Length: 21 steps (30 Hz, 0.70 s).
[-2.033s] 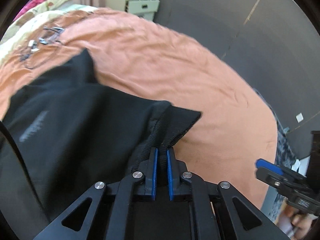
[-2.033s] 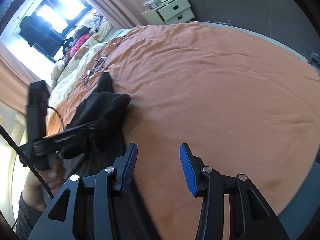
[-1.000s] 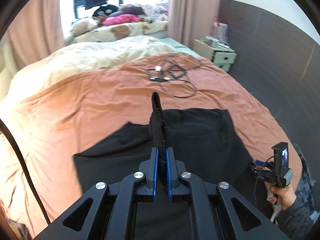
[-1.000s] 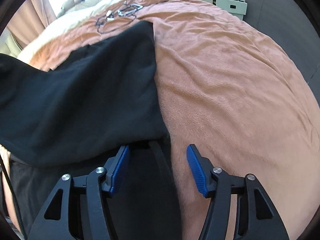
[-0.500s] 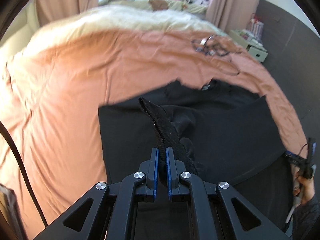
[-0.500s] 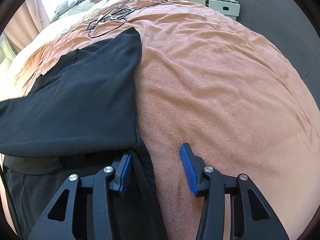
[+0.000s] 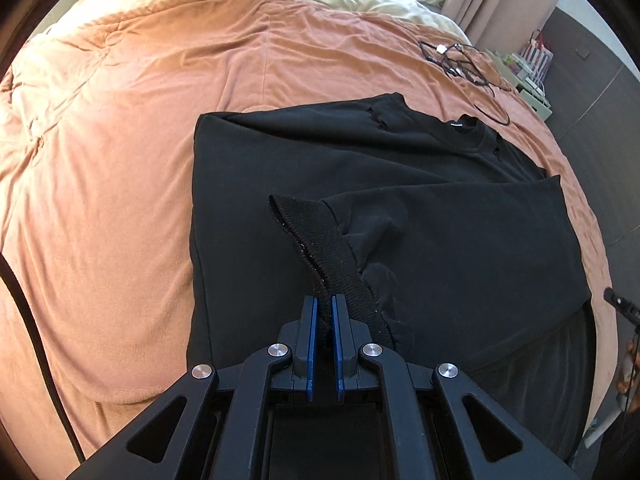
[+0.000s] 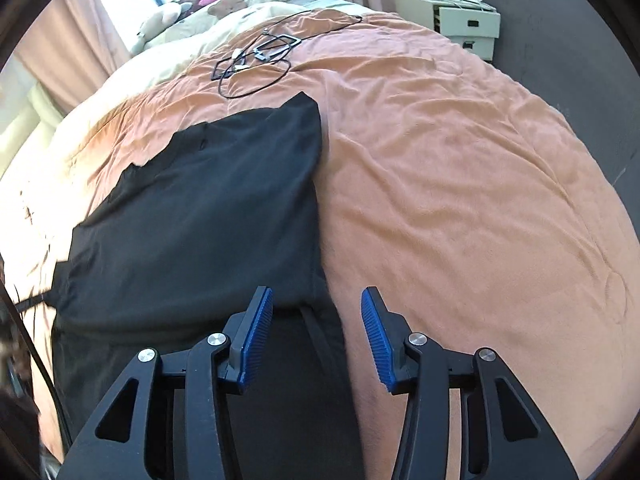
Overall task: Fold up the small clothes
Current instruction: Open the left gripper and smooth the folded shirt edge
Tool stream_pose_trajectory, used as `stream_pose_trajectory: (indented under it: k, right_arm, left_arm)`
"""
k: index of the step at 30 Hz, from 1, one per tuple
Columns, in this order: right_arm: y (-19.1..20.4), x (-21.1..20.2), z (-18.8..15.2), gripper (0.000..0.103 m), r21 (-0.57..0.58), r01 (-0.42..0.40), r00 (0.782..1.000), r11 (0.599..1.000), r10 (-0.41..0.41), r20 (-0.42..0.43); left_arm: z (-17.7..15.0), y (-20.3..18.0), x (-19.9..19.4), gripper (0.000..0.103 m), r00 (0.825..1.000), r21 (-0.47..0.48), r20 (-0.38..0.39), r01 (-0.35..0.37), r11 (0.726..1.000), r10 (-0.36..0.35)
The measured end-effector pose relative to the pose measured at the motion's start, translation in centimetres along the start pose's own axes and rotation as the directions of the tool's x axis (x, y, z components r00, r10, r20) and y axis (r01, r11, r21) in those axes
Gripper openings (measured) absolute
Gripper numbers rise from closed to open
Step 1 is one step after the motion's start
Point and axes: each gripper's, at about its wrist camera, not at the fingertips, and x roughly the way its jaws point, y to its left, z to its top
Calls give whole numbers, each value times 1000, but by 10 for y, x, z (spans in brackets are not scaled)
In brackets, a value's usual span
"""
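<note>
Covering the bed [image 7: 120, 160]: an orange blanket. Lying flat across its near edge: a black sweatshirt [image 7: 440, 220], collar toward the cables [image 7: 464, 60] by the far corner. Pinching the ribbed cuff [image 7: 320, 240], raised off the body: left tool [image 7: 324, 308], clamped tight. Hovering over the hem corner: right tool [image 8: 316, 300], blue pads apart, having just narrowed, gripping nothing.

Black sweatshirt [image 7: 400, 208] — plain — on orange blanket [image 7: 120, 140].

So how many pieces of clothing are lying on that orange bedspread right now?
1: a black sweatshirt spread across the orange bedspread, its ribbed cuff pinched in the left gripper. Anything beneath it would be hidden.
</note>
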Motion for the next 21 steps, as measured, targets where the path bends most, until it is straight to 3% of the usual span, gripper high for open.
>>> stream_pose_trajectory:
  k: [3, 6, 8, 10, 14, 18, 21]
  right_arm:
    - [12, 24, 2, 44, -16, 17, 999, 1000, -18, -38]
    - [14, 55, -5, 44, -36, 82, 992, 996, -85, -95]
    - [9, 64, -11, 44, -30, 100, 990, 995, -103, -92]
    - [7, 61, -13, 44, -20, 108, 991, 994, -109, -76]
    - [11, 51, -16, 44, -52, 159, 984, 986, -162, -76]
    - [14, 25, -16, 44, -46, 142, 989, 989, -143, -30]
    - [20, 1, -28, 44, -78, 108, 994, 991, -109, 3]
  left_arm:
    - [-3, 5, -2, 8, 1000, -1, -1, 2, 1000, -2]
    - [-7, 13, 1, 8, 1000, -14, -9, -29, 999, 29]
    - [-11, 19, 6, 8, 999, -18, -29, -47, 999, 46]
    - [-15, 25, 6, 8, 995, -10, -36, -93, 996, 93]
    - [-21, 41, -5, 8, 998, -56, -32, -60, 997, 58]
    - [-32, 44, -28, 9, 1000, -45, -4, -4, 999, 4]
    - [-48, 42, -48, 27, 1000, -19, 18, -11, 1000, 11]
